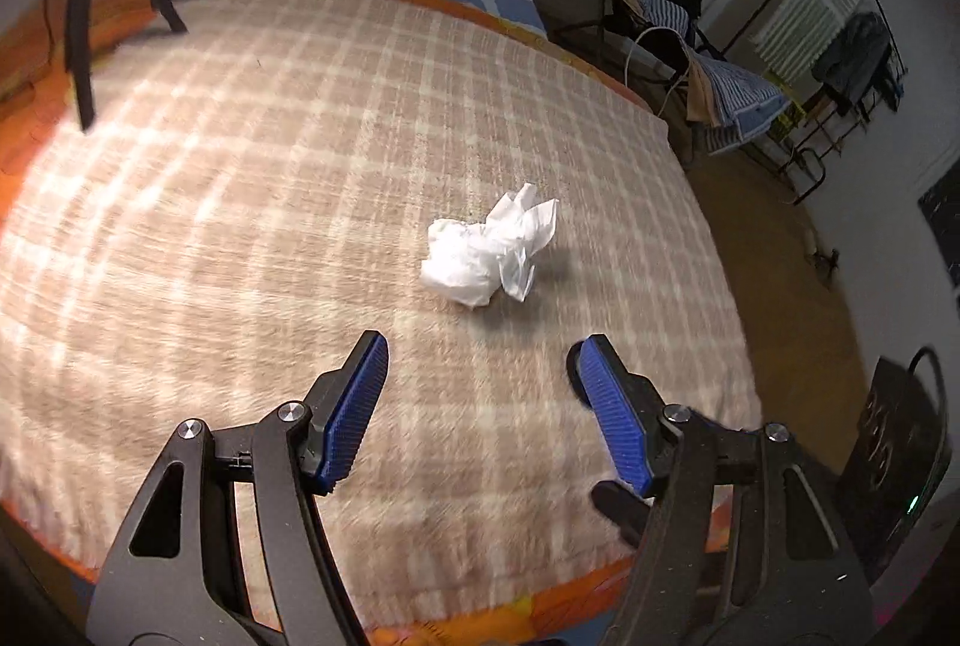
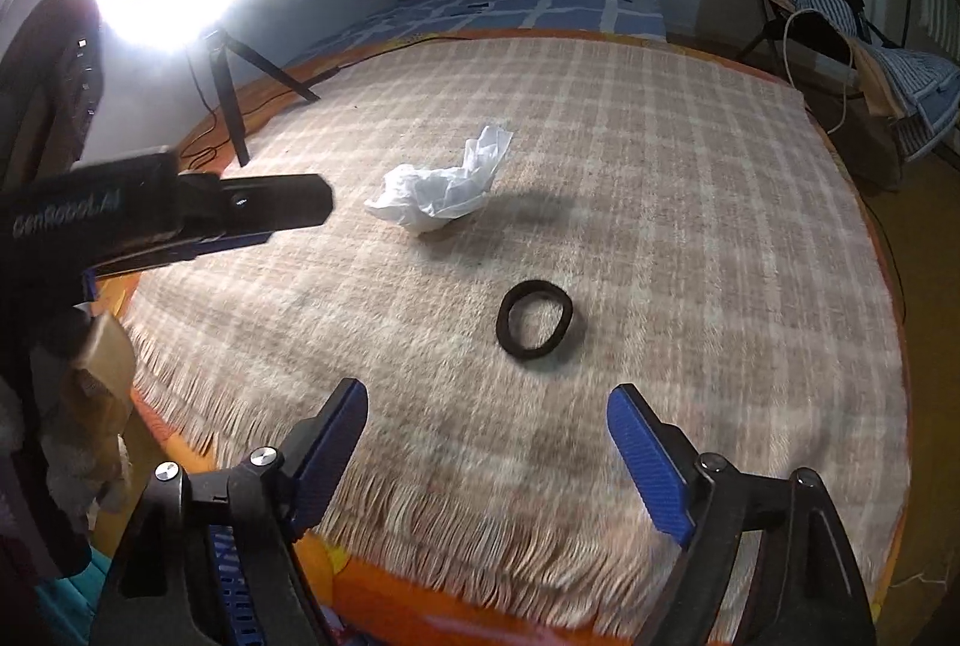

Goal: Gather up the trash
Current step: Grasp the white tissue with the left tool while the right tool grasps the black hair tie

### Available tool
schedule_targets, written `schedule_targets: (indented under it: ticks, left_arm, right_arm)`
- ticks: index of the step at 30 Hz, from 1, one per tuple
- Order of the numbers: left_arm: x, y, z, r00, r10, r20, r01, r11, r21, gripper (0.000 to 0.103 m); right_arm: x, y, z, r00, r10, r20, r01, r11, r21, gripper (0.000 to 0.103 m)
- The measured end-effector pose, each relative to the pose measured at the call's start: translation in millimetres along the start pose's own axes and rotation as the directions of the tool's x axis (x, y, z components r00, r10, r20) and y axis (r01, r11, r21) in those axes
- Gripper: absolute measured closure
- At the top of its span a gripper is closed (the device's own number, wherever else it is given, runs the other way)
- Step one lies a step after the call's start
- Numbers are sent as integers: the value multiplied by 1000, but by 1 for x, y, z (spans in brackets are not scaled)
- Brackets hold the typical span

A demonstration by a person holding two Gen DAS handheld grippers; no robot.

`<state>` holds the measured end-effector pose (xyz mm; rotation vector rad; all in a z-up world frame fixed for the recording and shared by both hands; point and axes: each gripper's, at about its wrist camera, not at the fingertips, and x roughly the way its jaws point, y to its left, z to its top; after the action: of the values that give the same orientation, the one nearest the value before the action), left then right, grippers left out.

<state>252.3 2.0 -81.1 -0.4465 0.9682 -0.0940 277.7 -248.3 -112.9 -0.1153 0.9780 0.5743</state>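
White tissue (image 1: 489,253) on blanket | both hand-held grippers apart, empty (left reads "GenRobot.AI" (image 2: 66,212))

White lettering reading "GenRobot.AI" runs along the black body of the left tool (image 2: 180,220), seen at the far left in the right wrist view. No other text is legible.

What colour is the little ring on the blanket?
Black. The ring shows only in the right wrist view, lying on the checked blanket.

Bedroom: blanketed bed (image 2: 600,135), clothes rack (image 1: 840,45).
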Motion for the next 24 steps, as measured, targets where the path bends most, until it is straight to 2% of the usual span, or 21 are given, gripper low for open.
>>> schedule_targets:
  ticks: [3, 11, 14, 19, 21, 23, 24]
  left_arm:
    - [15, 3, 6, 1000, -9, -17, 9, 1000, -27, 34]
    - [42, -1, 16, 999, 20, -30, -20, 1000, 4, 34]
    - [55, 2, 19, 998, 32, -44, -32, 999, -1, 35]
    - [67, 7, 22, 998, 43, -52, -43, 999, -10, 47]
    - [69, 7, 23, 997, 53, -48, -53, 999, 2, 56]
    - [70, 7, 25, 997, 54, -47, -53, 999, 11, 65]
    - [71, 6, 26, 997, 52, -49, -51, 999, 17, 70]
  right_arm:
    - [9, -4, 5, 1000, 8, -13, -8, 1000, 3, 27]
    - [31, -13, 18, 999, -14, -37, 15, 1000, 23, 28]
    - [38, -13, 21, 999, -22, -47, 23, 999, 24, 32]
    - [47, -12, 25, 998, -38, -56, 39, 999, 19, 34]
    - [48, -12, 26, 998, -38, -55, 39, 999, 18, 34]
    - [48, -11, 26, 998, -44, -55, 45, 999, 10, 38]
    - [48, -11, 26, 997, -51, -55, 51, 999, 2, 44]
